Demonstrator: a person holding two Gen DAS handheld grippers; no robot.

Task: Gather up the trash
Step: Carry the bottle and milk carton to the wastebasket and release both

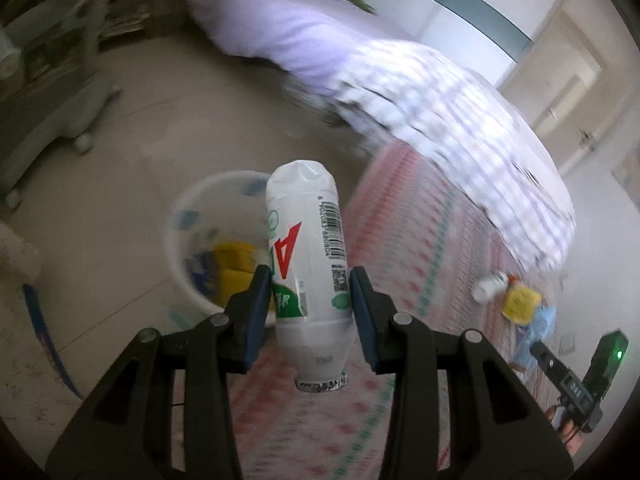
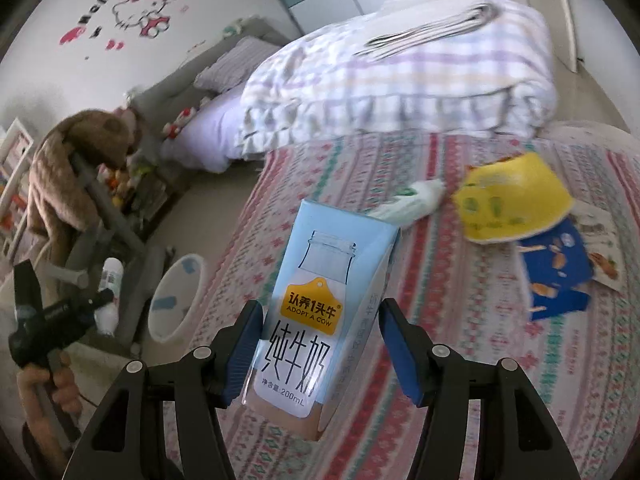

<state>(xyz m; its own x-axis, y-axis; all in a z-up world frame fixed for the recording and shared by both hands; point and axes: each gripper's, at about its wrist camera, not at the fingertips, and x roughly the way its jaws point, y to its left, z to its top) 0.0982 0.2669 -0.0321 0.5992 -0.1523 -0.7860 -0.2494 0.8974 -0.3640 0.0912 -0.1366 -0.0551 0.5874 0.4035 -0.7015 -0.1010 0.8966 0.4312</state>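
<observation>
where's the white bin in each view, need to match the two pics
Left wrist: the bin is left of centre on the floor, just behind the bottle held in the left gripper, with yellow trash inside.
Right wrist: the bin is lower left, on the floor beside the bed, left of the milk carton in the right gripper.
Shared landmark: the patterned bedsheet.

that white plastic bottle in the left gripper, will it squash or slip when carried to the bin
The white bottle looks empty and thin-walled, so probably light and easily dented. The left gripper clamps its glossy label, so it might slide. Held cap-down, it could pivot between the pads.
</observation>
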